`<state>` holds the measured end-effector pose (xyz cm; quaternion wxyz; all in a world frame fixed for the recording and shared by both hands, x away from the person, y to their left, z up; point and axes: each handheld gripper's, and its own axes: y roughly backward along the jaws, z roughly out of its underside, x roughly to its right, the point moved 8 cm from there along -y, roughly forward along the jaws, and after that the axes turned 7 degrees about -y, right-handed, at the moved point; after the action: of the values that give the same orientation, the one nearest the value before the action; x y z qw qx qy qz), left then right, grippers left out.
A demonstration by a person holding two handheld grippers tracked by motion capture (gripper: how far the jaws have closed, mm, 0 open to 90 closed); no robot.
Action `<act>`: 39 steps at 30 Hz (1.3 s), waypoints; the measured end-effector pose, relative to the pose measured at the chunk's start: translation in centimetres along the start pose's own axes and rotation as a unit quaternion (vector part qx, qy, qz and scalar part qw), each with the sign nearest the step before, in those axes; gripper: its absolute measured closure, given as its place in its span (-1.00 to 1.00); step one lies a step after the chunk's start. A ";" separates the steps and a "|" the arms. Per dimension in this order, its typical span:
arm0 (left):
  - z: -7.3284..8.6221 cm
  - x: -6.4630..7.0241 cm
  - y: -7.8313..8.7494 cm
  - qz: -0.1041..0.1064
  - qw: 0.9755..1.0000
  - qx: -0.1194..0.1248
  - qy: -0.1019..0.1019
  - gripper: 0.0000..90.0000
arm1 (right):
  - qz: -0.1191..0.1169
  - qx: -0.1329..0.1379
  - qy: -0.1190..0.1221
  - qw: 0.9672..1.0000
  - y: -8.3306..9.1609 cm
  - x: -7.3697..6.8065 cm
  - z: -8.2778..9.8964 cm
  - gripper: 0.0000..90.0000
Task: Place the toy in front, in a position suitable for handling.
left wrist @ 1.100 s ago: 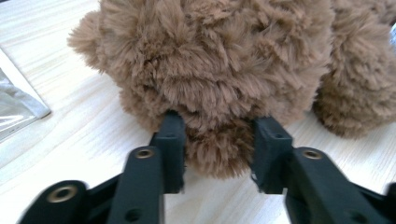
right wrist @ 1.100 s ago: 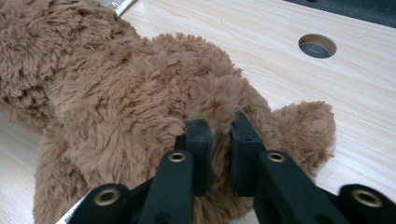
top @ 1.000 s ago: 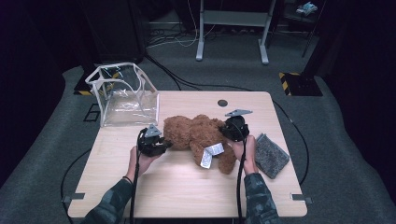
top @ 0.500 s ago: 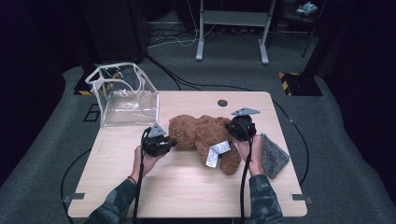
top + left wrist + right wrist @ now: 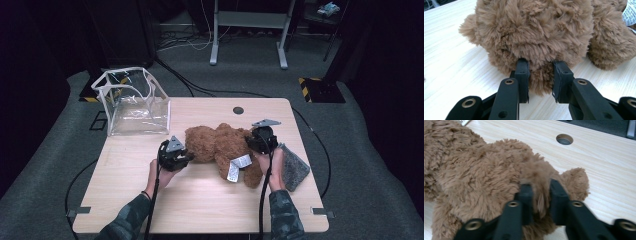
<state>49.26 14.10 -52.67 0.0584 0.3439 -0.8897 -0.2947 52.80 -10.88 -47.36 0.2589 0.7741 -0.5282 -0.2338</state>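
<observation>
Since the earlier frames your right gripper (image 5: 256, 141) has slid from the bear's (image 5: 220, 147) middle out to its 3 o'clock end, and the bear has turned a little with it, its white tag (image 5: 237, 166) now at 5 o'clock. Your left gripper (image 5: 179, 157) sits at the bear's 9 o'clock end. In the left gripper view the fingers (image 5: 522, 75) are closed partway on a tuft of fur; in the right gripper view the fingers (image 5: 556, 195) pinch a fold of plush, nearly shut. The bear lies on the desk (image 5: 200, 200) near its centre, with the clear bag (image 5: 132, 102) at 10 o'clock and a grey cloth (image 5: 295, 167) at 3 o'clock. You appear to be securing a two-handed hold. Next, I judge, you lift both ends together and carry the bear toward the bag's open top, keeping both pinches firm.
</observation>
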 end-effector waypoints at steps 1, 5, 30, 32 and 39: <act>0.1 0.0 0.1 0.002 1.000 -0.003 -0.001 0.54 | -0.002 0.001 0.001 1.000 0.1 0.1 0.0 0.47; 0.2 -0.1 0.2 0.003 1.000 -0.004 0.001 0.49 | -0.004 0.005 -0.002 1.000 1.1 0.7 0.1 -0.01; 1.4 -0.3 0.9 -0.006 1.000 -0.006 0.022 0.07 | 0.125 -0.097 -0.090 0.983 2.4 11.4 10.7 -0.56; 1.4 -0.2 0.8 -0.005 1.000 -0.007 0.023 0.07 | 0.124 -0.096 -0.092 0.983 2.2 11.7 11.0 -0.57; 1.5 -0.1 0.6 -0.006 1.000 -0.006 0.017 0.27 | 0.124 -0.100 -0.096 0.983 1.9 11.7 11.2 -0.59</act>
<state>48.53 15.22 -53.51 0.0738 0.3536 -0.8848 -0.2945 48.24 -24.16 -55.68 0.3099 0.6467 -0.6164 -0.3253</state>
